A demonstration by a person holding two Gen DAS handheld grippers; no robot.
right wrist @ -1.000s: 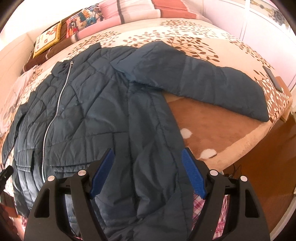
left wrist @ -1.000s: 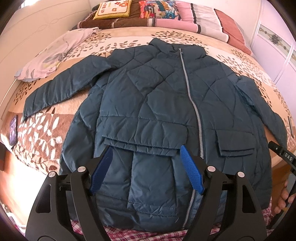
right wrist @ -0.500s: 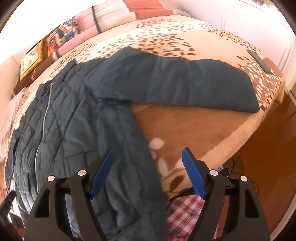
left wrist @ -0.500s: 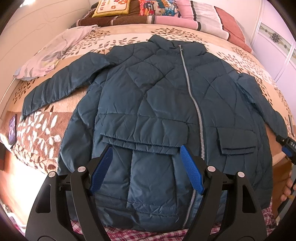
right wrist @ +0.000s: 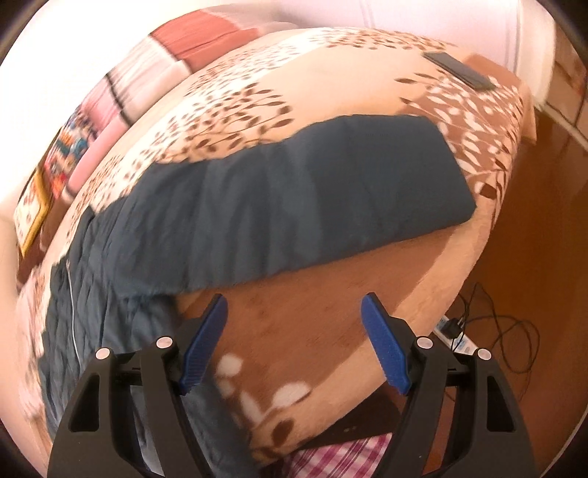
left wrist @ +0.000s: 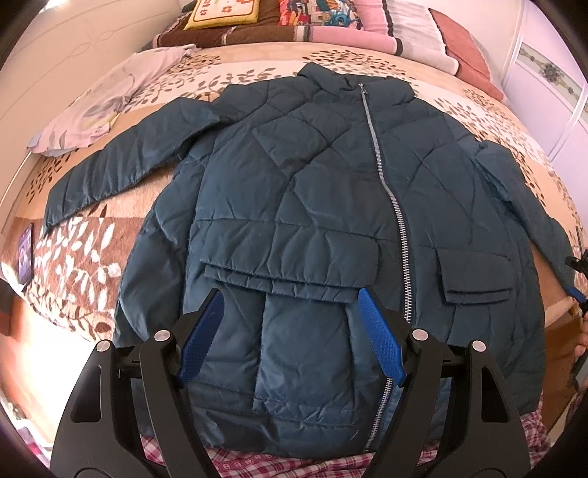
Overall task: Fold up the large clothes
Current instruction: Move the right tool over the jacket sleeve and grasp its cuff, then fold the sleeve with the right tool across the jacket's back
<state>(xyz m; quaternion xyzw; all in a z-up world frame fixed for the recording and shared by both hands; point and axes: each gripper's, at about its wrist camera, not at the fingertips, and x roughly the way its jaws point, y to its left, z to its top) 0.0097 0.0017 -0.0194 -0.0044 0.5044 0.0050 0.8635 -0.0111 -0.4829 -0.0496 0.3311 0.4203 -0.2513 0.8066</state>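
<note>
A dark teal quilted jacket (left wrist: 301, 206) lies face up and zipped on the bed, both sleeves spread outward. My left gripper (left wrist: 290, 305) is open and empty, hovering over the jacket's lower front near the hem. My right gripper (right wrist: 294, 312) is open and empty above the bed's blanket, just below the jacket's right sleeve (right wrist: 294, 206), which stretches across the right wrist view toward the bed's edge. The right gripper's tip (left wrist: 577, 279) shows at the far right of the left wrist view.
The bed has a leaf-patterned blanket (left wrist: 73, 264). Pillows (left wrist: 330, 22) and a pale garment (left wrist: 110, 99) lie at the head. A phone (left wrist: 25, 253) lies at the bed's left edge, a dark device (right wrist: 459, 70) at its right. Cables and a power strip (right wrist: 477, 327) lie on the floor.
My right gripper has swung right, off the jacket's side toward the right sleeve and bed edge. My left gripper has stayed nearly in place over the hem.
</note>
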